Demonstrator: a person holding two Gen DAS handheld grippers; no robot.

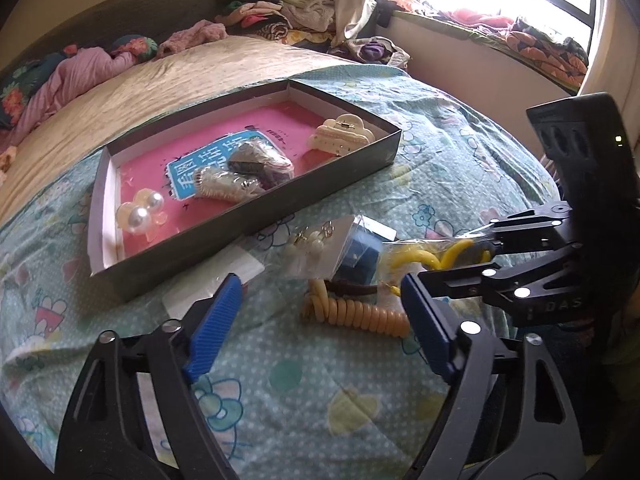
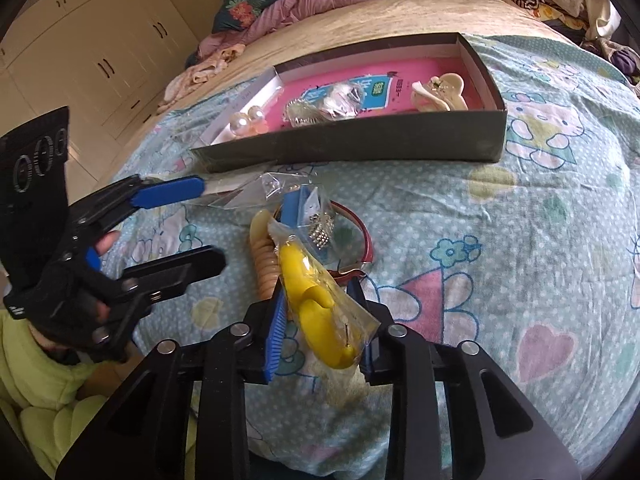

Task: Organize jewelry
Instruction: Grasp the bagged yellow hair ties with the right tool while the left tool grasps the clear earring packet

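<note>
My right gripper [image 2: 320, 320] is shut on a yellow hair clip in a clear bag [image 2: 316, 304], lifted just over a small pile on the bedspread. In the pile lie a beige spiral hair tie [image 1: 360, 316], a blue card with earrings [image 1: 360, 256], bagged pearl earrings [image 1: 312, 240] and a red-brown hairband [image 2: 360, 232]. My left gripper [image 1: 320, 320] stands open, one pad on each side of the spiral tie, touching nothing. Behind the pile is a dark box [image 1: 256, 220] with a pink liner, holding a cream hair claw [image 1: 344, 136], bagged silver pieces [image 1: 240, 172] and pearl flower clips [image 1: 140, 212].
A flat clear packet [image 1: 216, 276] lies beside my left gripper's left finger. The floral bedspread [image 1: 304, 392] has folds. Clothes [image 1: 280, 4] are heaped at the head of the bed. A white wardrobe [image 2: 100, 40] stands past the bed's edge.
</note>
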